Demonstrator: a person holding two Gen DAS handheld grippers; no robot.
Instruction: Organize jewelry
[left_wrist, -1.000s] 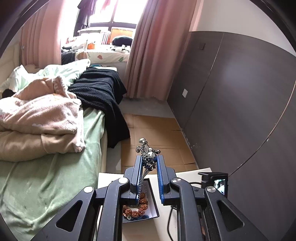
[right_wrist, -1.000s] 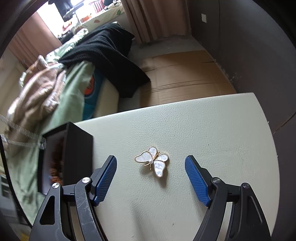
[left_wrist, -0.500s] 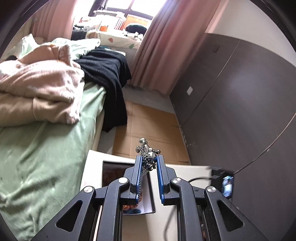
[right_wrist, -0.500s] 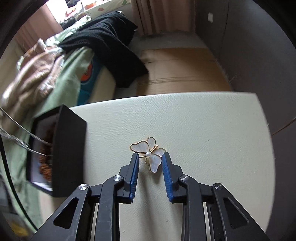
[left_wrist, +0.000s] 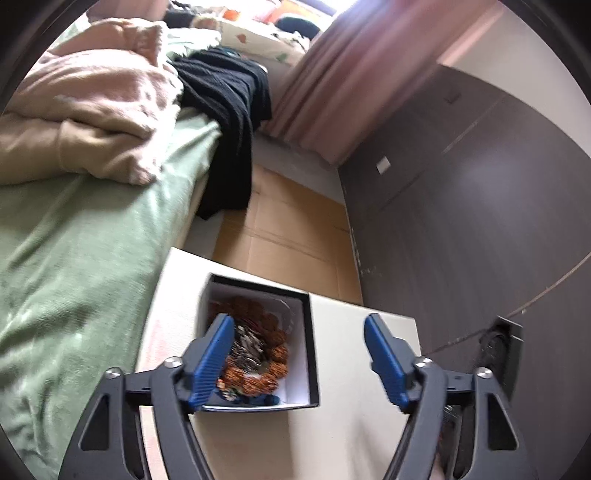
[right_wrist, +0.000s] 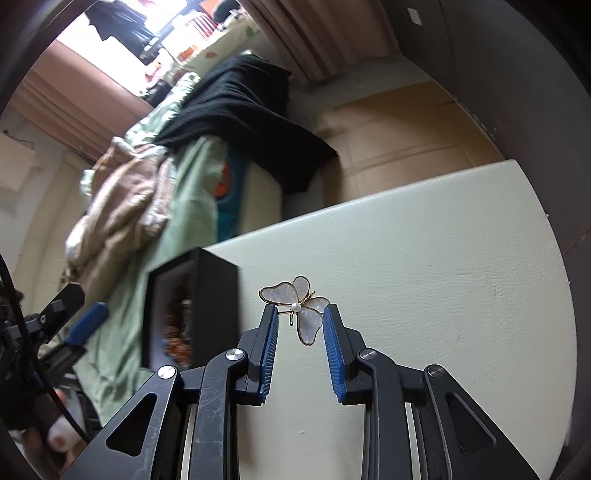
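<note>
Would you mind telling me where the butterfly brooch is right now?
In the right wrist view, the butterfly brooch sits pinched in the right claw, above the cream table, just right of the black box.

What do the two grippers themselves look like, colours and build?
Both match: the left gripper and right gripper have black linkage arms with triangular cut-outs, silver pivot screws, and ribbed blue pads on the fingers. A black cable runs beside the left one.

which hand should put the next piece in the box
Right. The right tool grips the pearly gold-rimmed butterfly brooch, beside the black jewelry box. The left tool is open and empty over that box.
</note>
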